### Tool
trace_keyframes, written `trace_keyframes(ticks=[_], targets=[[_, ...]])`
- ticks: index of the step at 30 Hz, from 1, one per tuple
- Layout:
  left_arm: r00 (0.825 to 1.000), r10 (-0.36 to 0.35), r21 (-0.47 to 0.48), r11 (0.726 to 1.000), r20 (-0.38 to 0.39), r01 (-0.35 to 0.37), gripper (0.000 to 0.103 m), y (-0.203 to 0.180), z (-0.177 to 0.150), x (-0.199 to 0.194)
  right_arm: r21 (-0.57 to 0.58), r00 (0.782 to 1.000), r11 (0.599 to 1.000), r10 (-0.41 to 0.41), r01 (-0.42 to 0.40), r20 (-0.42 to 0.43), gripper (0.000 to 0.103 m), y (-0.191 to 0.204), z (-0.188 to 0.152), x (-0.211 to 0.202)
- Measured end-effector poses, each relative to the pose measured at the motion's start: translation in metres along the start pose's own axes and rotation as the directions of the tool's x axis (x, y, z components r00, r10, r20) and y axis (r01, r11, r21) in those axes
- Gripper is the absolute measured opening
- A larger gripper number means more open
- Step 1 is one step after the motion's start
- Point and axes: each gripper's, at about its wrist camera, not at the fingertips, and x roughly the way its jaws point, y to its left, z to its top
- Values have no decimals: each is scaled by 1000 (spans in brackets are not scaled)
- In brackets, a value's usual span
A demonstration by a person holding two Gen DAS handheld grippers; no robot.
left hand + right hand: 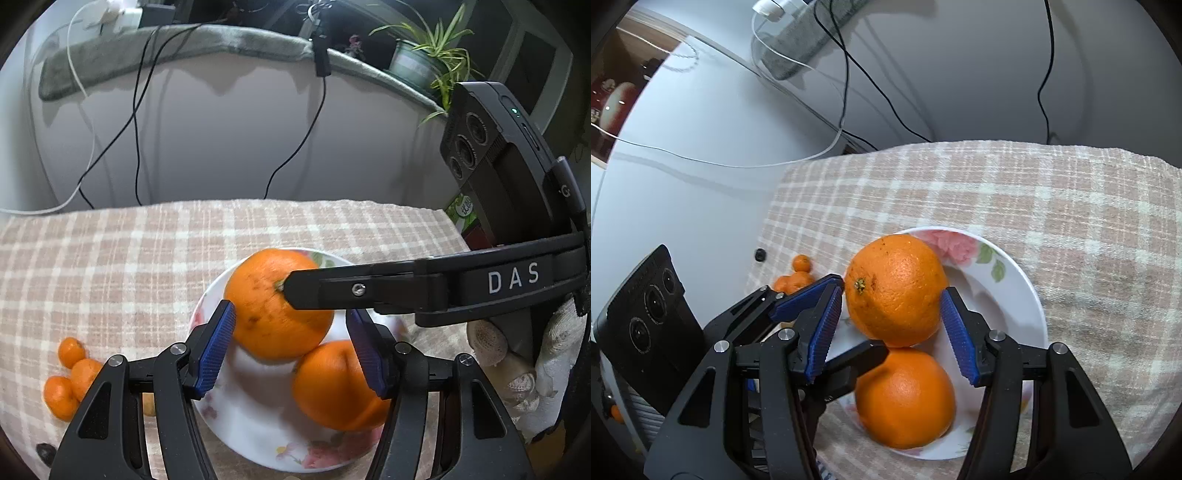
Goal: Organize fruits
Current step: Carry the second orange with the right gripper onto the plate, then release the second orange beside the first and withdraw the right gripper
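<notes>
Two large oranges lie on a white flowered plate [258, 424] [1023, 295]. The far orange [273, 314] [897, 291] leans on the near orange [332, 387] [905, 398]. My right gripper [892, 291] is shut on the far orange, with both blue pads pressed to its sides. One of its fingers [369, 291] crosses the left wrist view and touches the fruit by the stem. My left gripper [290, 314] straddles the same orange. Its left pad is against the peel, and a thin gap shows at its right pad. Its fingers [864, 360] come in from the left.
A few small mandarins [70, 373] [796, 280] cluster on the checked cloth [110, 266] left of the plate, with a small dark object [46, 452] nearby. A gloved hand [517, 369] holds the right gripper. Cables hang down the white wall behind, and a potted plant [424, 59] stands at the back right.
</notes>
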Motion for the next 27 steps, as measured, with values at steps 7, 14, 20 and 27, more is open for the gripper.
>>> trace_keyframes(ticks=[7, 14, 20, 27], targets=[[1000, 19, 18, 1000, 19, -19, 62, -1, -2, -11, -32, 999, 1000, 1, 0, 43, 59, 11, 0, -15], [999, 40, 12, 999, 35, -41, 62, 4, -11, -21, -61, 998, 998, -22, 26, 64, 60, 16, -6, -20], [996, 70, 6, 997, 62, -71, 67, 10, -24, -35, -117, 992, 990, -63, 75, 105, 60, 25, -12, -30], [987, 123, -30, 992, 100, -121, 71, 29, -46, -59, -183, 981, 976, -86, 117, 173, 73, 35, -25, -42]])
